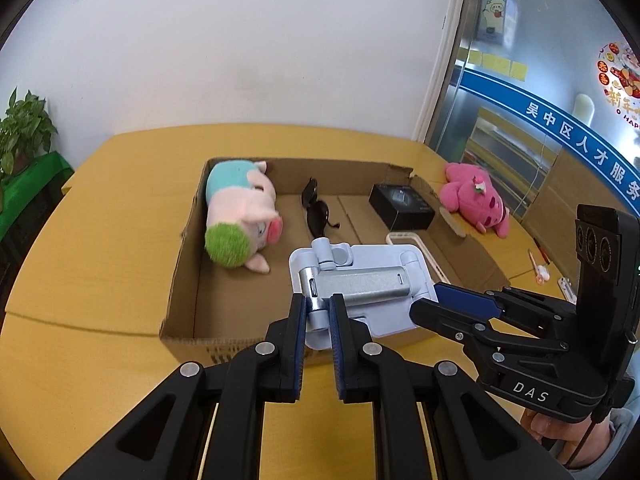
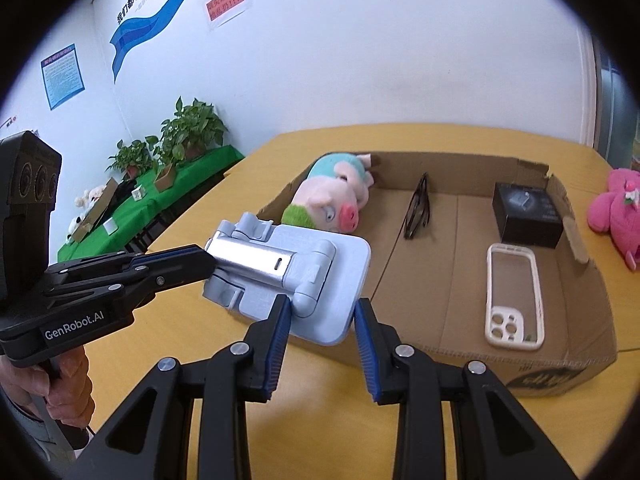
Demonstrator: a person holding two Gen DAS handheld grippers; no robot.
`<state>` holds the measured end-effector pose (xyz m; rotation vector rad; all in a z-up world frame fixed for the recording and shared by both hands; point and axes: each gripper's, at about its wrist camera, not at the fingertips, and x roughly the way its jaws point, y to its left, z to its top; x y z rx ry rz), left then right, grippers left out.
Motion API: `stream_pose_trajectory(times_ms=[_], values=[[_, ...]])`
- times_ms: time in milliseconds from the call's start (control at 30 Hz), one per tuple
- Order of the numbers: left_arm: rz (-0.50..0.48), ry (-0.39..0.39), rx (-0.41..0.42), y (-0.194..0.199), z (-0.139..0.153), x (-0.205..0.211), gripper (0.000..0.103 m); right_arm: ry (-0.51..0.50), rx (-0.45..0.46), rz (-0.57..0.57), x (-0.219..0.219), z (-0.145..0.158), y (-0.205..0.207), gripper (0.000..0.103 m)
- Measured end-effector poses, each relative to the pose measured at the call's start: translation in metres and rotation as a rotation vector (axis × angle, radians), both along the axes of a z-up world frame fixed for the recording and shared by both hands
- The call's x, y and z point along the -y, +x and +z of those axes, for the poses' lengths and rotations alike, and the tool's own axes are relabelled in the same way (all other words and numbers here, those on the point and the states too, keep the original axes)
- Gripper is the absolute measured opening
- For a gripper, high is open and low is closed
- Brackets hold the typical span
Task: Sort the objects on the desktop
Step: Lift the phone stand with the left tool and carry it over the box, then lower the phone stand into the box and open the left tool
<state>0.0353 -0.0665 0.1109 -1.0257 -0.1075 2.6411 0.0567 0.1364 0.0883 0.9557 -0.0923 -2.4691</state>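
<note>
The pale blue folding phone stand (image 1: 360, 292) hung above the near edge of the cardboard box (image 1: 180, 280), carried by both grippers. The left gripper (image 1: 319, 306) was clamped on its silver hinge arm; the right gripper (image 2: 320, 316) was clamped across its base plate. Beyond them inside the box lay a plush pig (image 2: 332, 200), sunglasses (image 2: 418, 208), a black box (image 2: 526, 216) and a phone case (image 2: 514, 296). A pink plush (image 2: 616, 212) sat on the worktop (image 1: 100, 240) outside, to the right.
</note>
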Motion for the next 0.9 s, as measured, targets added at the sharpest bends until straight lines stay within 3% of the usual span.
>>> stream_pose_trajectory(times_ms=[267, 567, 733, 867, 900], values=[[0.006, -0.002, 0.013, -0.045, -0.003, 0.007, 0.01, -0.006, 0.011, -0.009, 0.006, -0.001, -0.042, 0.031], [0.054, -0.021, 0.148, -0.082, -0.054, 0.034, 0.01, -0.009, 0.149, 0.032, 0.038, -0.056, -0.086, 0.031], [0.082, -0.064, 0.231, -0.093, -0.083, 0.04, 0.01, 0.004, 0.256, 0.055, 0.053, -0.088, -0.102, 0.031], [0.091, -0.135, 0.237, -0.095, -0.088, 0.033, 0.009, 0.038, 0.305, 0.067, 0.062, -0.1, -0.107, 0.032], [0.093, -0.157, 0.236, -0.095, -0.089, 0.03, 0.004, 0.027, 0.313, 0.065, 0.061, -0.1, -0.108, 0.032]])
